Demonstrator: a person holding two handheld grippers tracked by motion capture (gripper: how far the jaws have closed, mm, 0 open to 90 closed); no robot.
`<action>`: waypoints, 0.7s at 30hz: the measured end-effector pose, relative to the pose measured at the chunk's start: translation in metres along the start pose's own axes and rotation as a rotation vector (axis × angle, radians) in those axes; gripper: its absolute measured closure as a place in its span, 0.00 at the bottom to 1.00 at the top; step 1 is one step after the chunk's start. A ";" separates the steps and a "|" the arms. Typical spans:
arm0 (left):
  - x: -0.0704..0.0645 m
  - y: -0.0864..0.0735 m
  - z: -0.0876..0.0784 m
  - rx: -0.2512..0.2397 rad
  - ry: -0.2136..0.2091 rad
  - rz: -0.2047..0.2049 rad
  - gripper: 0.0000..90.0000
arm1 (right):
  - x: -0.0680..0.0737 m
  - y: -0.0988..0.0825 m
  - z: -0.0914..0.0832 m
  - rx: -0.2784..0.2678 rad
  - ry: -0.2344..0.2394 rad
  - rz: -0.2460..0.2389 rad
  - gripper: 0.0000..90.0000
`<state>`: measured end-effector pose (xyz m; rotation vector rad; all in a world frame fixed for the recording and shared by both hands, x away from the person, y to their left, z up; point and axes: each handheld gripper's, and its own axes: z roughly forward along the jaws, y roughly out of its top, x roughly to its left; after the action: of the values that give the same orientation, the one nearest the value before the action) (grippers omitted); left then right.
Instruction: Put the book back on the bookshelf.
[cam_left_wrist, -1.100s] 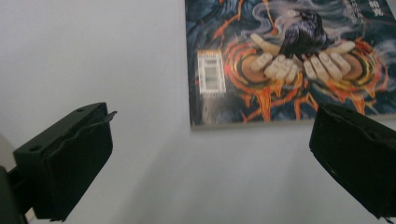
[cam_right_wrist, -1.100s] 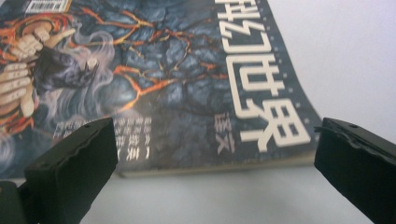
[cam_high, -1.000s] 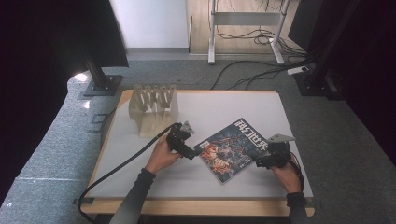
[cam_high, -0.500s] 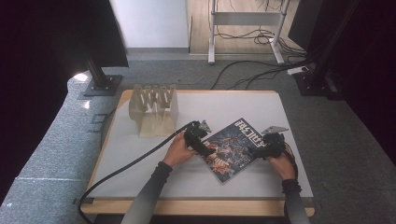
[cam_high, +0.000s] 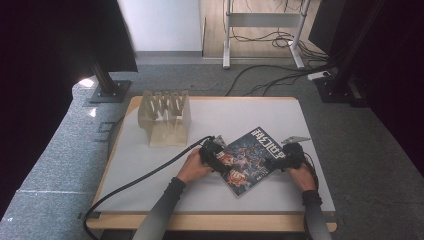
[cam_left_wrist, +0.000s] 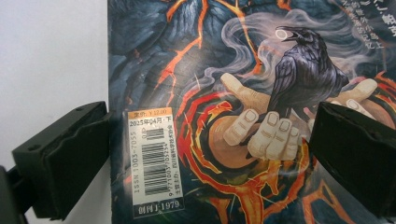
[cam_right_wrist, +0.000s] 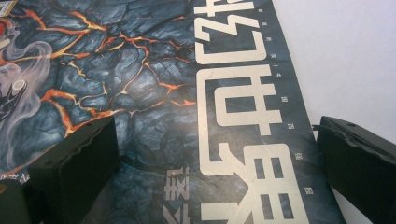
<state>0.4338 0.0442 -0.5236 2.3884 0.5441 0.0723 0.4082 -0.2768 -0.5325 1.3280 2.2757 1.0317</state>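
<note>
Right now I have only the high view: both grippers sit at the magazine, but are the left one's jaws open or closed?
Observer: Open. In the left gripper view the left gripper has its jaws spread, one beside the magazine edge, one over the cover.
Operator: What lies between them?
Observer: A white barcode label near the cover's edge.
Operator: And the right one?
Observer: The right gripper is open too, straddling the large pale title characters; one jaw is over the white table.
</note>
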 end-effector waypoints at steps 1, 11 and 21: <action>-0.001 -0.001 -0.001 -0.001 0.001 -0.001 0.00 | 0.002 0.000 -0.001 0.005 0.001 0.001 0.00; -0.013 -0.030 -0.025 0.014 0.004 -0.006 0.00 | 0.036 -0.007 -0.003 0.014 0.016 -0.018 0.00; -0.030 -0.064 -0.049 -0.008 0.017 -0.024 0.00 | 0.079 -0.011 -0.006 0.008 0.026 -0.105 0.00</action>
<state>0.3737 0.1055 -0.5237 2.3754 0.5792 0.0837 0.3568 -0.2161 -0.5294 1.1905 2.3434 1.0121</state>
